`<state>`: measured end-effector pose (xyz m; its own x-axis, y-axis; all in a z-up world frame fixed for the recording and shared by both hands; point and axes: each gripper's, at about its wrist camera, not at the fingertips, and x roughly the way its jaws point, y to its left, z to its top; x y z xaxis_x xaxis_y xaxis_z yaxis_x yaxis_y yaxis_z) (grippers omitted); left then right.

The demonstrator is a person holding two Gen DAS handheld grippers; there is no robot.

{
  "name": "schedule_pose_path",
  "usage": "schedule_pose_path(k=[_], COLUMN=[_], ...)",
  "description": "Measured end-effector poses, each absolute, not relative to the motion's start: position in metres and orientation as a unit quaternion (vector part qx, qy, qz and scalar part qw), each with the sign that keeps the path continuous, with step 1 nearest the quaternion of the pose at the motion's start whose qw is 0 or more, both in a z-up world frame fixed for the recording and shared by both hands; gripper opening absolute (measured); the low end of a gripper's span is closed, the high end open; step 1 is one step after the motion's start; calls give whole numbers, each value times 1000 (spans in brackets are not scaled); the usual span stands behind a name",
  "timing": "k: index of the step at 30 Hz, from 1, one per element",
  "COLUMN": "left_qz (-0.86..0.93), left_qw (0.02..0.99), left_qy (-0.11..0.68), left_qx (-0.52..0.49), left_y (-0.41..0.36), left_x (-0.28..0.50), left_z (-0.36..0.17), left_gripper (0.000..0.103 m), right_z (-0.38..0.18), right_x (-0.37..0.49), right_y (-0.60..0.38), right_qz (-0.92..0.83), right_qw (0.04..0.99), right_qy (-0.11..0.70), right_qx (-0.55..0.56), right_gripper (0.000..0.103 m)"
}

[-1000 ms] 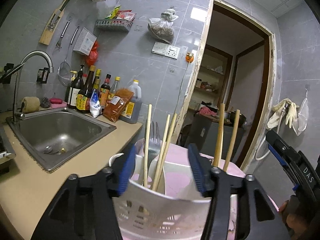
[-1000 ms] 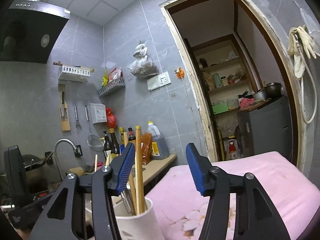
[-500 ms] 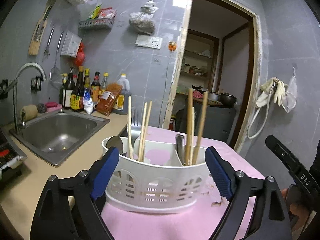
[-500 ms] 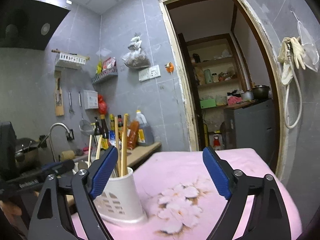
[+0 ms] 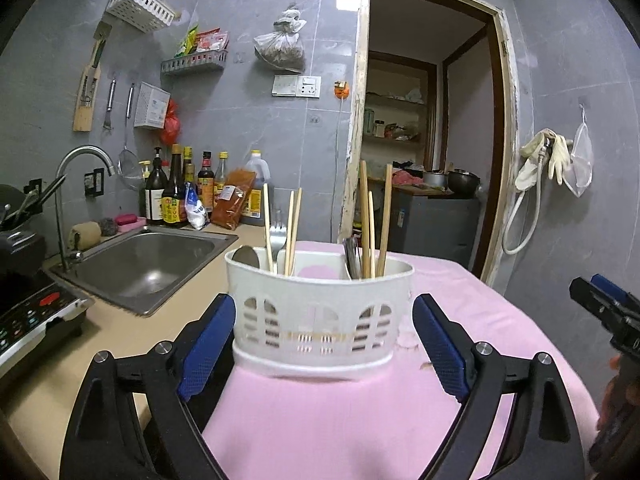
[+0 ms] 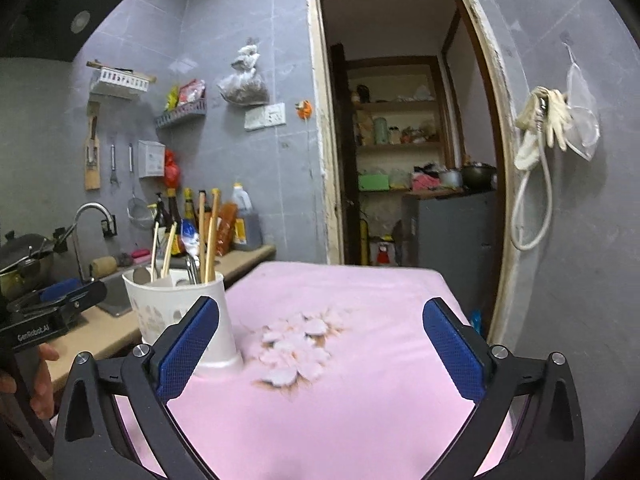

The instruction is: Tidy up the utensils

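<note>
Both sets of jaws are spread and empty; the right gripper (image 6: 320,354) is opening wider, the left gripper (image 5: 324,344) frames the utensil caddy (image 5: 320,312) untouched.
Judged nearly finished: retreat is best kept straight, clear of the slotted white plastic caddy at frame centre, where slim wooden chopsticks (image 5: 374,224) and a steel fork (image 5: 277,236) stand upright on pink cloth (image 5: 352,420).

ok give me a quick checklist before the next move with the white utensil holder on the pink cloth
1. White slotted plastic utensil holder upright on pink cloth: ok.
2. Wooden chopsticks and metal fork standing inside the holder: ok.
3. Left gripper pads clear of the holder: ok, open.
4. Right gripper empty: ok, jaws opening, nothing between them.
5. Loose utensils left on the cloth: none visible.
6. Holder firmly seated: cannot tell.
</note>
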<state>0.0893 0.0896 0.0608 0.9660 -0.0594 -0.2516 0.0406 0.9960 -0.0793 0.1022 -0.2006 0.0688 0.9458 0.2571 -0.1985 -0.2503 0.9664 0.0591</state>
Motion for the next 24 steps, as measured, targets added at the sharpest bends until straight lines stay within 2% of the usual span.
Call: schedule_pose_path(k=[8, 24], left_qz=[-23, -23], left_qw=[989, 985], left_qy=[145, 160], left_qx=[-33, -53], left_y=[89, 90], left_x=[61, 13], left_z=[39, 16], left_gripper=[87, 87], right_z=[58, 40], right_x=[73, 21], right_y=[-205, -188], right_qz=[107, 106], right_qw=[986, 986], right_qy=[128, 125], right_qx=[3, -8], right_gripper=[103, 103])
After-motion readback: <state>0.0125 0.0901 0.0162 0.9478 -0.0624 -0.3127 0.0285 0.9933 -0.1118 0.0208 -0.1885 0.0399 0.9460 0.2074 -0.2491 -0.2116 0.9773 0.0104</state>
